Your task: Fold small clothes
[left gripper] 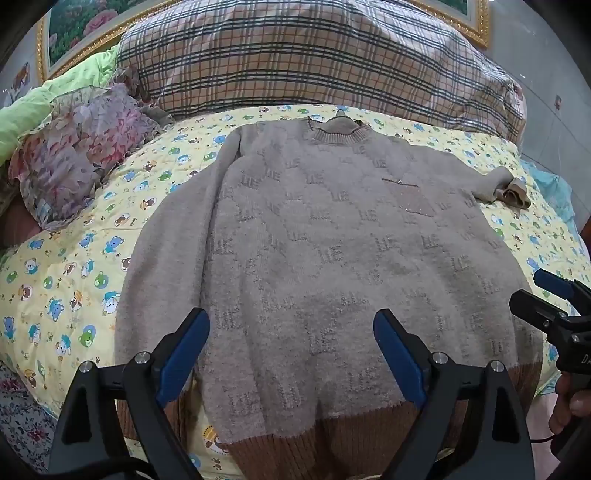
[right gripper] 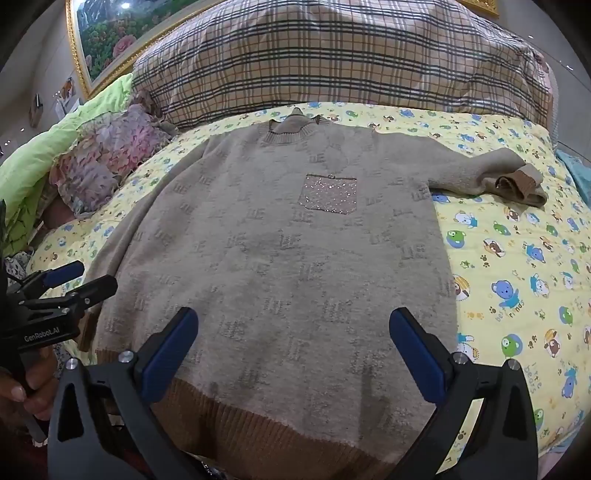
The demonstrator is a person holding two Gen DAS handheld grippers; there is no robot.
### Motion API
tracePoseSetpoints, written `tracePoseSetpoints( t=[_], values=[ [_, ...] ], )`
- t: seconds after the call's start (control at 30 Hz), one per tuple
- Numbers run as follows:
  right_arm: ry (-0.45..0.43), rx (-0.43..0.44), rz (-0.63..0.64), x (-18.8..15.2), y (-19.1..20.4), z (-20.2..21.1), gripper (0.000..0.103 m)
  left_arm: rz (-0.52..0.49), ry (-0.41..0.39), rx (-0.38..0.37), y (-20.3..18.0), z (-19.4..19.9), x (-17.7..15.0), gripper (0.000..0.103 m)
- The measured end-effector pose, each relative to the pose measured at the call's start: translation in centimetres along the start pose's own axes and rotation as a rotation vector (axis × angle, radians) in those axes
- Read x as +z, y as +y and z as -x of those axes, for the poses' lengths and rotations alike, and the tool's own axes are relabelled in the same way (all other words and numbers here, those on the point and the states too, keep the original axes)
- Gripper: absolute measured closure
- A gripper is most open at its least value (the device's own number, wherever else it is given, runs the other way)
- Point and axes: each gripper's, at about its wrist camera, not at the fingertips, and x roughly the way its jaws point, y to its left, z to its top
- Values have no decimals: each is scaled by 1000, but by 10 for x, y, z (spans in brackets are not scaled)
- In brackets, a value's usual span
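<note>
A beige knit sweater (left gripper: 325, 236) with a brown ribbed hem lies flat, front up, on a yellow bear-print quilt (left gripper: 66, 280). It also shows in the right wrist view (right gripper: 280, 251), with a sparkly chest pocket (right gripper: 330, 194). One sleeve lies straight along the left side; the other sleeve (right gripper: 495, 177) sticks out to the right with its cuff crumpled. My left gripper (left gripper: 291, 343) is open and empty above the hem's left half. My right gripper (right gripper: 293, 339) is open and empty above the hem's right half. Each gripper shows at the edge of the other's view.
A plaid duvet (left gripper: 314, 55) is piled behind the sweater's collar. A floral ruffled pillow (left gripper: 74, 155) and a green blanket (left gripper: 22, 114) lie at the left. A gold-framed picture (right gripper: 107, 33) hangs on the wall behind.
</note>
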Motion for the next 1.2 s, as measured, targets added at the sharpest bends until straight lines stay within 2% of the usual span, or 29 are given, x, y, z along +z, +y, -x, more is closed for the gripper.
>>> tracePoseSetpoints(
  t=[0.7, 0.87, 0.9, 0.97, 1.03, 1.13, 1.2],
  values=[
    [-3, 38, -12, 3, 0, 2, 0, 6, 5, -7, 1, -1, 0, 12],
    [10, 82, -55, 4, -1, 2, 0, 6, 8, -5, 1, -1, -1, 12],
    [10, 129, -103, 3, -2, 3, 0, 7, 8, -4, 0, -1, -1, 12],
    [8, 126, -100, 3, -2, 3, 0, 5, 2, -2, 1, -1, -1, 12],
    [8, 48, -24, 1, 2, 1, 0, 5, -3, 0, 0, -1, -1, 12],
    [11, 32, -4, 1, 3, 0, 0, 6, -3, -2, 1, -1, 0, 12],
    [42, 30, -11, 2, 2, -2, 0, 9, 0, -6, 1, -1, 0, 12]
  ],
)
